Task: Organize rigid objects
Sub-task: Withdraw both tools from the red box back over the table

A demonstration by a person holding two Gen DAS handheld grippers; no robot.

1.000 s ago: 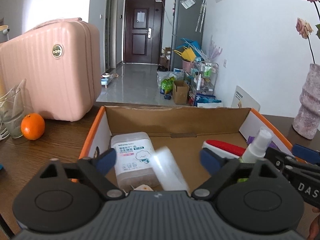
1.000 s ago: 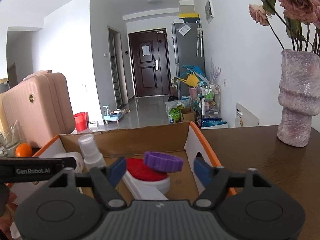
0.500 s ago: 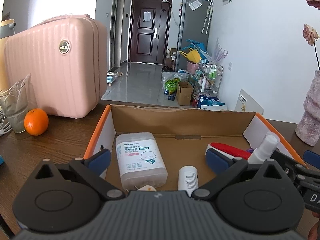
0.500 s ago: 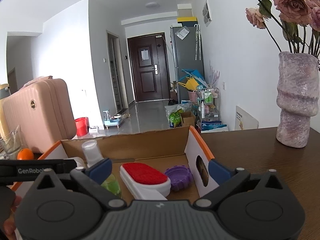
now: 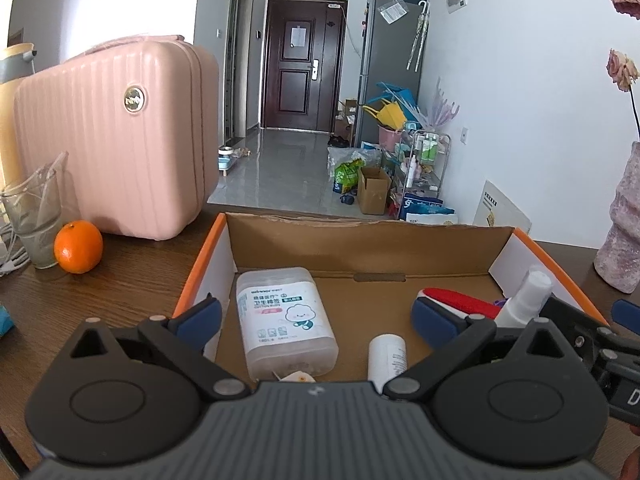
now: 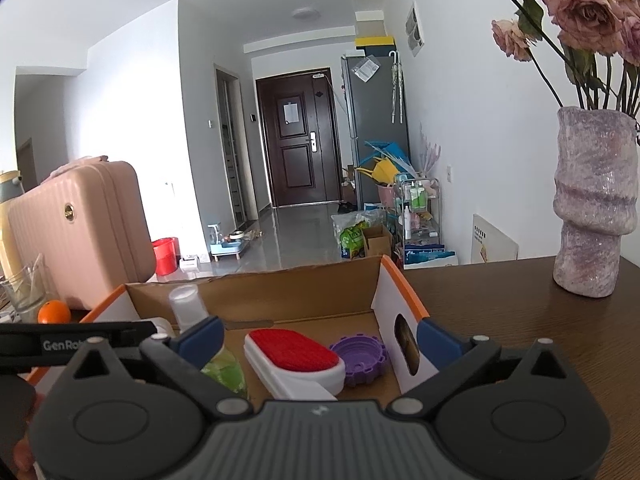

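The cotton swab box (image 5: 286,320) carries "winner" above Chinese print (too small to read). The left tool's arm (image 6: 76,340) shows "GenRo", the rest hidden behind the right tool (image 6: 320,340).

The cardboard box (image 5: 368,240) is open on top, and its brown floor lies bare in the middle — between the cotton-swab case (image 5: 284,316) at the left and the red-topped brush (image 5: 460,300) at the right. A small white bottle (image 5: 386,356) lies at the near edge of that gap. The right end is crowded: spray bottle (image 6: 190,308), brush and purple lid (image 6: 360,356) sit close together. Outside, the table (image 6: 520,320) is bare between the box wall and the vase (image 6: 592,208); on the left, an orange (image 5: 78,246), a glass (image 5: 34,216) and a pink suitcase (image 5: 120,140) stand in the way.
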